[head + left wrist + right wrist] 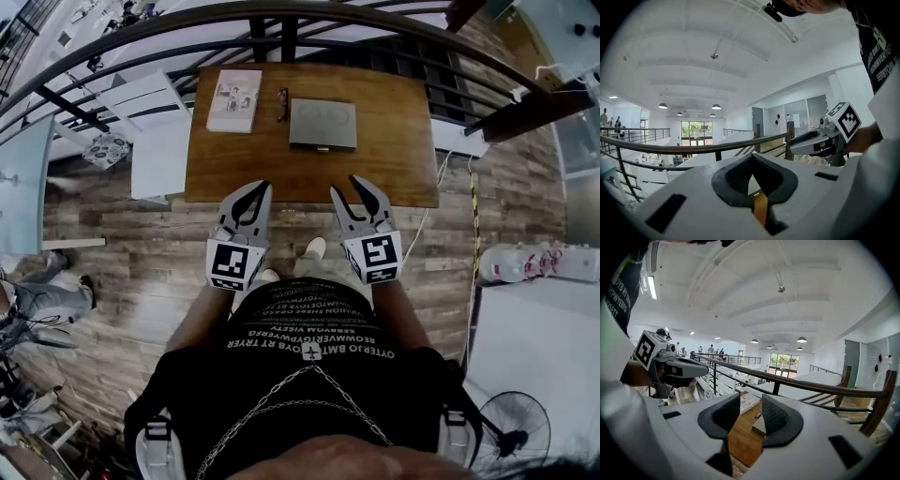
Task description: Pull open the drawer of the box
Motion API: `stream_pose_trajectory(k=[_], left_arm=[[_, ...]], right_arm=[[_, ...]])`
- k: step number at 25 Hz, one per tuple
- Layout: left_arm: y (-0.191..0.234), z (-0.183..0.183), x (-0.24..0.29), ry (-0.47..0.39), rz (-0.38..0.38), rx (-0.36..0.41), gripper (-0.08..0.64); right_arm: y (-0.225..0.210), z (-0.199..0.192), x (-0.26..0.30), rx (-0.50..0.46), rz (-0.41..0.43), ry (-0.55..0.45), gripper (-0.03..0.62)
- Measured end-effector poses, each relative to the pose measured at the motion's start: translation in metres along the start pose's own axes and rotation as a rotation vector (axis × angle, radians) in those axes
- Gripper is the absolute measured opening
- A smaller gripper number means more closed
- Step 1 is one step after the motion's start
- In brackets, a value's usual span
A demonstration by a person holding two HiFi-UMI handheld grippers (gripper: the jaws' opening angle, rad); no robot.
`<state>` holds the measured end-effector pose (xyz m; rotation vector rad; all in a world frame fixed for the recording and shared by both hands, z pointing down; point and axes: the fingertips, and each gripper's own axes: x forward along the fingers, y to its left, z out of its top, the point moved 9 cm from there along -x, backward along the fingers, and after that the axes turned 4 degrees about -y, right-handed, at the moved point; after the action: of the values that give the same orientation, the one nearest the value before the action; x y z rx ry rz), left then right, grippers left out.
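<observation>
Box [322, 124] location: low grey unit lying flat on the table [281, 178], close to the far edge and slightly right of its middle. A booklet [233, 100] lies toward the far left corner. A pair of glasses [282, 104] sits between booklet and box, just beside the box.

Gripper status: both grippers hover over the floor just short of the table's near edge, well apart from the box.
- Left gripper [260, 189]: jaw tips meet, nothing held.
- Right gripper [345, 187]: jaws partly open, with a clear gap between the pads [777, 417] and nothing in it. The box lies in line beyond that gap.

Handling assessment: the shell appears rigid, so it is unlikely to deform under grip. The unit looks light and the wood top looks smooth. Expect the whole box to slide toward the near edge when the drawer is pulled, unless it is braced. Recommended: press one gripper down on the lid, or block the far side, and pull with the other.

Grip point: the dark strip along the side facing the near edge is probably the drawer front. No handle or lip can be made out at this range. Take hold at the middle of that strip so the drawer does not skew. A thin front offers little bite and may slip.
</observation>
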<state>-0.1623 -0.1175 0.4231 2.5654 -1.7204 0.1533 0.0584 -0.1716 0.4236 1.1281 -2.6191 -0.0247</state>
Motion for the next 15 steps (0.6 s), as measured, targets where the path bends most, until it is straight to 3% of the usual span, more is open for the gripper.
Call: stream_pose_trajectory(k=[15], left_arm=[[0.012, 0.011, 0.048, 0.014, 0.018, 0.032, 0.006]], right_arm=[[-0.043, 0.000, 0.037, 0.030, 0.026, -0.002, 0.138]])
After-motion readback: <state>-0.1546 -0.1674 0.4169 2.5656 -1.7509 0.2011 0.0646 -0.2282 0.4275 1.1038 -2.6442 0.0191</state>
